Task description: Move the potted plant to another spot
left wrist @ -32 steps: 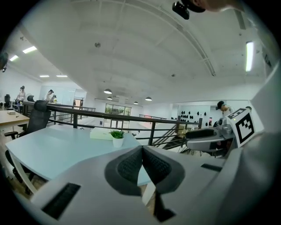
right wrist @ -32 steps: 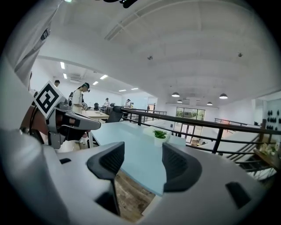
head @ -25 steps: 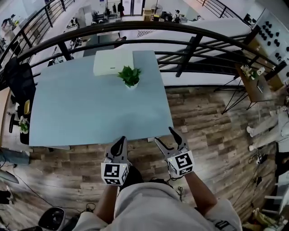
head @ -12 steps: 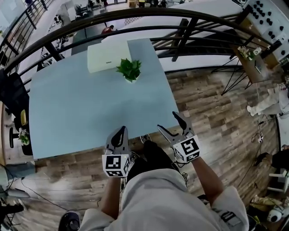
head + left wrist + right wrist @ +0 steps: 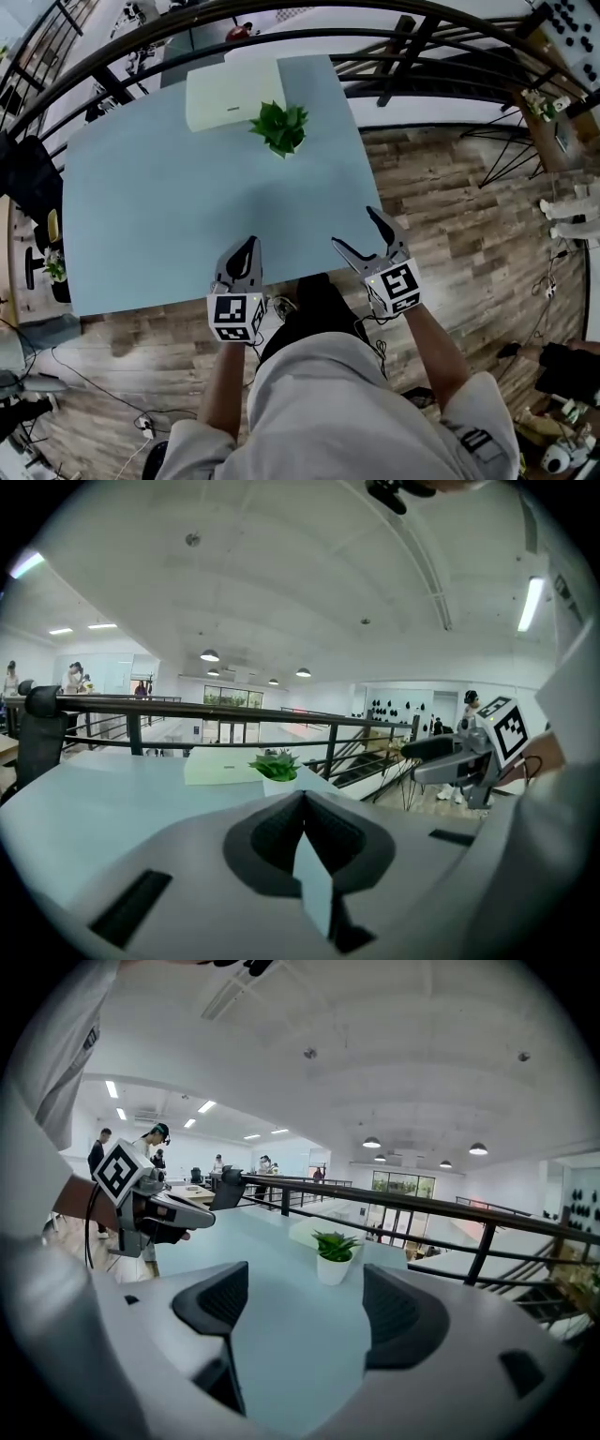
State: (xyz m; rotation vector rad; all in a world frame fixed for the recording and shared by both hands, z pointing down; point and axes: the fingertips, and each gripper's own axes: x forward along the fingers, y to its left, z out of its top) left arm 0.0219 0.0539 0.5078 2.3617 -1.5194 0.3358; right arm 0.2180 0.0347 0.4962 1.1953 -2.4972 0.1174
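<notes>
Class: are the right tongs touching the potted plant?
Apart. Head view: bare table separates the potted plant from right tongs, whose empty jaws have just been opening.

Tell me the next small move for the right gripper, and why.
Probably carry the right gripper forward across the table toward the potted plant. Its jaws have just been opening with nothing between them, but it hangs at the near edge while the plant stands near the far edge.
</notes>
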